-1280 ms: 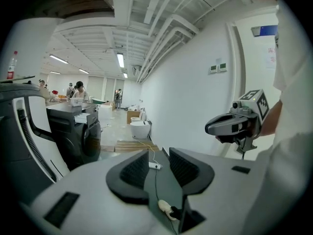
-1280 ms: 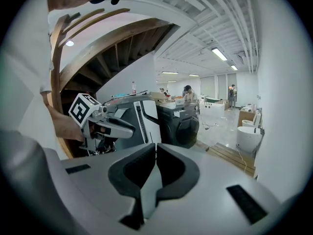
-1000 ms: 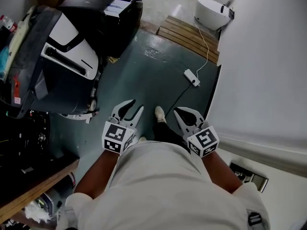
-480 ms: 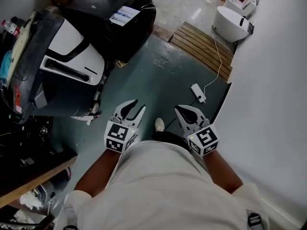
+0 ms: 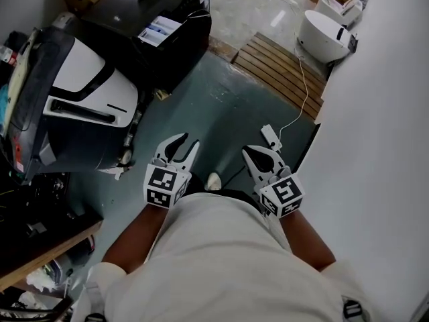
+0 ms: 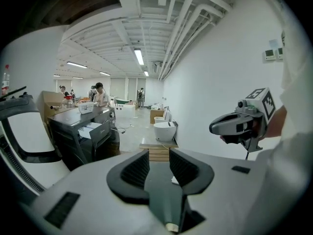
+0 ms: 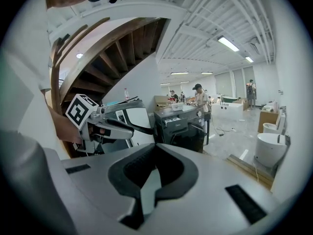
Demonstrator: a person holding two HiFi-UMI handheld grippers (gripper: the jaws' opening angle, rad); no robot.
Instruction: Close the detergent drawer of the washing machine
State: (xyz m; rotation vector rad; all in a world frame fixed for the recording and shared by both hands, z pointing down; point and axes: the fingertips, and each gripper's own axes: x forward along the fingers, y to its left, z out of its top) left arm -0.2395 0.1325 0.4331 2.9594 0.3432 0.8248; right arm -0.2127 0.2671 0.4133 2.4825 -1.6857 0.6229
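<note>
**Both grippers open and empty, well short of the washing machine**

Head view: The left gripper and right gripper are held side by side at lower centre, above a green floor. Each has its jaws apart with nothing between them. The washing machine, a dark cabinet, stands at the upper centre, well apart from both tools. A pale tray, the detergent drawer, projects from its upper front. A wooden slatted platform lies at upper right, with a white toilet bowl beyond it. A white power strip lies on the floor just above the right gripper.

Left gripper view: The jaws stand spread, with only floor and platform visible in the gap. The washing machine sits at centre left with the drawer standing out. The right gripper shows at the right edge.

Right gripper view: The jaws are parted and hold nothing. The washing machine stands at centre, beyond them. The left gripper shows at the left.
</note>
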